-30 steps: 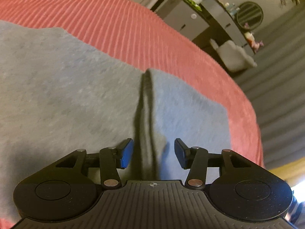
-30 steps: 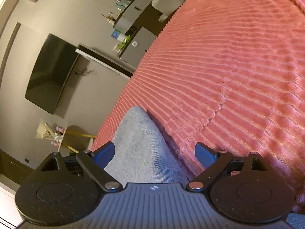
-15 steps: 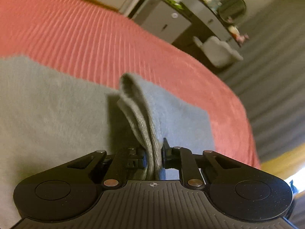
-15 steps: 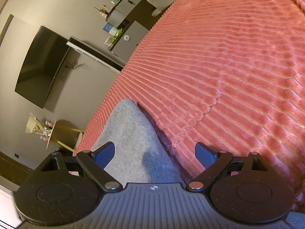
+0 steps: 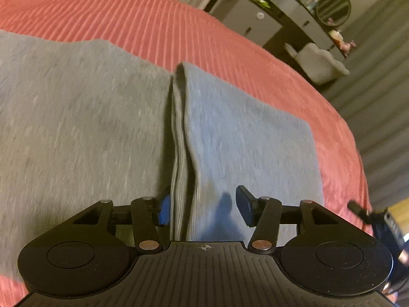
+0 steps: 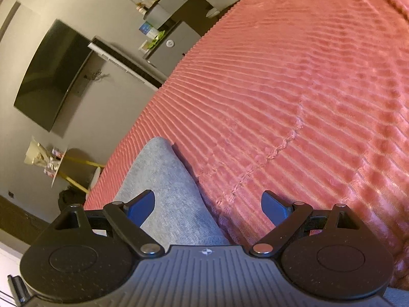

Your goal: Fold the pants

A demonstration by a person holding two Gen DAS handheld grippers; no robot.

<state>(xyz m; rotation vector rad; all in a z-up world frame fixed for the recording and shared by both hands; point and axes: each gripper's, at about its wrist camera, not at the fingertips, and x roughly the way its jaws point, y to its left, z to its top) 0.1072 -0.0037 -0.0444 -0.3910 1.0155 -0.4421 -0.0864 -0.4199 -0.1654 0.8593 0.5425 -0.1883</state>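
A pink ribbed bedspread (image 5: 179, 25) covers the bed and carries everything else. On it lie the grey pants (image 5: 76, 128), spread flat across the near part of the bedspread, with a raised ridge of fabric (image 5: 179, 140) running straight away from the camera down their middle, and a smoother panel lying to the right of that ridge, short of the bedspread's far edge. The left gripper (image 5: 202, 207) sits low over the pants with the ridge rising between its fingers; the jaws are opening, the blue left pad just beside the ridge and the right pad clear of the cloth. In the right wrist view, a narrow rounded end of the pants (image 6: 163, 179) lies near the bedspread's left edge, and the right gripper (image 6: 207, 207) hangs above it with jaws spread wide, holding nothing.
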